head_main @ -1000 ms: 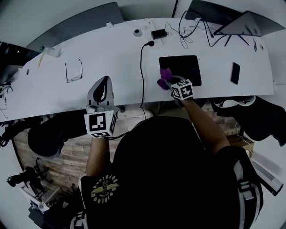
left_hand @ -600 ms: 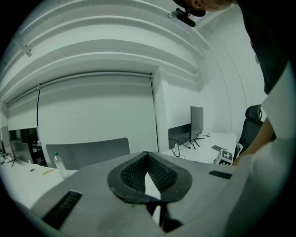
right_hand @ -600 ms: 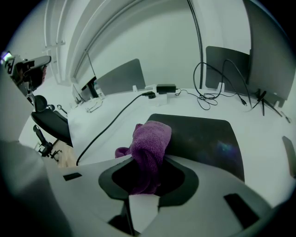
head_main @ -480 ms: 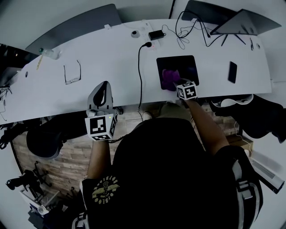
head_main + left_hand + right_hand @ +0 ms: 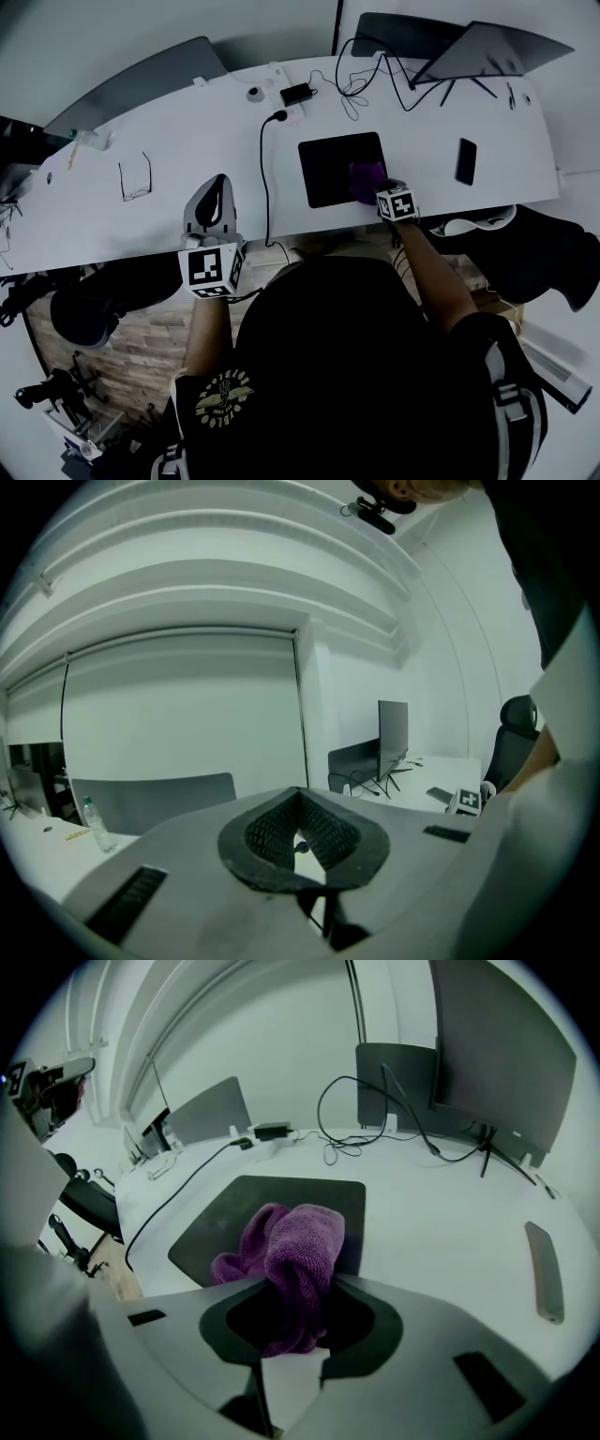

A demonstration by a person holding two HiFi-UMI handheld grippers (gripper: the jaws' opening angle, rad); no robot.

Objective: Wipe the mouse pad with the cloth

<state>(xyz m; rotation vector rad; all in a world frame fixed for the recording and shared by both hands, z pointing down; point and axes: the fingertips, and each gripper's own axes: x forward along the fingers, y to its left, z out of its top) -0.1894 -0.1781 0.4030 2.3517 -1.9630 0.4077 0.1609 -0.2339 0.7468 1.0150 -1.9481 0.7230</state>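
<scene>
Jaws pinching the cloth [image 5: 364, 175], the right gripper [image 5: 378, 190] is sweeping it from the mouse pad's [image 5: 326, 161] 8 o'clock edge to 4 o'clock, advancing the wipe, while the left gripper [image 5: 217, 187] is idling, jaws together.

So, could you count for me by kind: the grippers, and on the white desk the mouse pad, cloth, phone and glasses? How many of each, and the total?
Grippers: 2 (left gripper, right gripper)
Mouse pad: 1
Cloth: 1
Phone: 1
Glasses: 1
Total: 6
</scene>
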